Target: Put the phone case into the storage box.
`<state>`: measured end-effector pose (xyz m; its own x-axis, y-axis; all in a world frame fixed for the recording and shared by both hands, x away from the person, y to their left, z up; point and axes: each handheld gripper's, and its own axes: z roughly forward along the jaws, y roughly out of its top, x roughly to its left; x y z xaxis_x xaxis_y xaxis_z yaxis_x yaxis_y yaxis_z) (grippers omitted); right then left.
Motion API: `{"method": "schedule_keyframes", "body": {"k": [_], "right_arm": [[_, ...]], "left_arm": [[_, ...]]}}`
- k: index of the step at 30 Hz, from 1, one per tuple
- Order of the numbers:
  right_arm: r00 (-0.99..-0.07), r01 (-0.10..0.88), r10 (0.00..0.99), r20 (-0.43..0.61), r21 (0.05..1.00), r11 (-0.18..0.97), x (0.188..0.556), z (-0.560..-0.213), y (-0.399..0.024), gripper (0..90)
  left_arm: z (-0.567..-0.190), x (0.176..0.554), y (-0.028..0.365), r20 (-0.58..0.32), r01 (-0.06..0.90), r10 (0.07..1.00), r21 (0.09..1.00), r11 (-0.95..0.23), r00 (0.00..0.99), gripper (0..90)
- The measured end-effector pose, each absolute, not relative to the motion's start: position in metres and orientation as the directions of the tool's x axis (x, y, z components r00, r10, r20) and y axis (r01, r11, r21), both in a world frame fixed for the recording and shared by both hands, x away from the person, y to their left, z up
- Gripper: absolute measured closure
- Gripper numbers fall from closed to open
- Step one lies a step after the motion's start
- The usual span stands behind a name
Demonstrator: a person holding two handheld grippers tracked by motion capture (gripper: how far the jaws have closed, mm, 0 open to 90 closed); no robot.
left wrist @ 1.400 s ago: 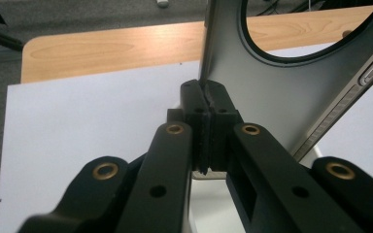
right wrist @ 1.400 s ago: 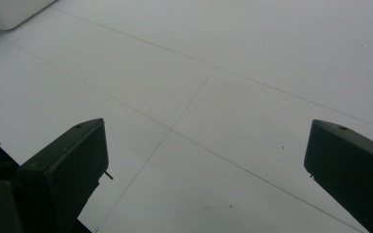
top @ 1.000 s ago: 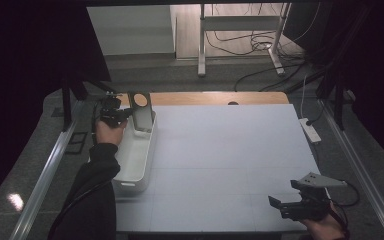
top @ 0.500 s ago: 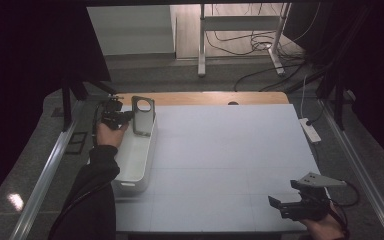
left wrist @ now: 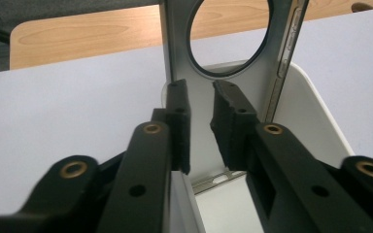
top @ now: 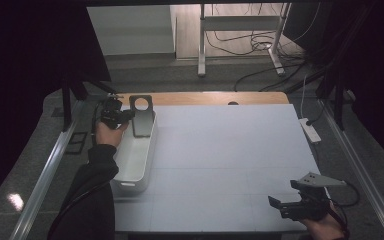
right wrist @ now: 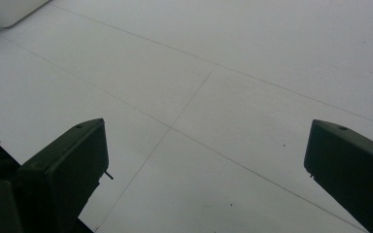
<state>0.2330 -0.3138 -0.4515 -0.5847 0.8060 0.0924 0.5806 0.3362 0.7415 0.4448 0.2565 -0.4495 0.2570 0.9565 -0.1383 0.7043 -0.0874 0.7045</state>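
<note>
Pale grey surface (top: 220, 165), wooden strip along far edge; dim room, cables on floor (top: 250, 45) beyond. Left tongs (top: 121, 116) just opening, slightly parted before upright metal plate (top: 142, 116) in white bin (top: 135, 160); right tongs (top: 280, 205) spread, empty.

A bin (top: 135, 160) sits on the table (top: 220, 150) along its left edge. A metal plate (top: 142, 117) with a round hole stands upright in the bin's far end. A power strip (top: 310, 130) lies at the table's right edge.
</note>
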Motion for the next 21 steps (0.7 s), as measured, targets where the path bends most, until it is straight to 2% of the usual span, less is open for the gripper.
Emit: {"method": "schedule_keyframes", "body": {"k": [21], "right_arm": [[-0.577, 0.587, 0.811, 0.097, 0.74, 0.329, 0.2333, -0.4515, -0.3144, 1.0]], "left_arm": [[-0.4432, 0.441, 0.2565, -0.124, 0.699, 0.947, 0.704, -0.127, 0.297, 57.1]]}}
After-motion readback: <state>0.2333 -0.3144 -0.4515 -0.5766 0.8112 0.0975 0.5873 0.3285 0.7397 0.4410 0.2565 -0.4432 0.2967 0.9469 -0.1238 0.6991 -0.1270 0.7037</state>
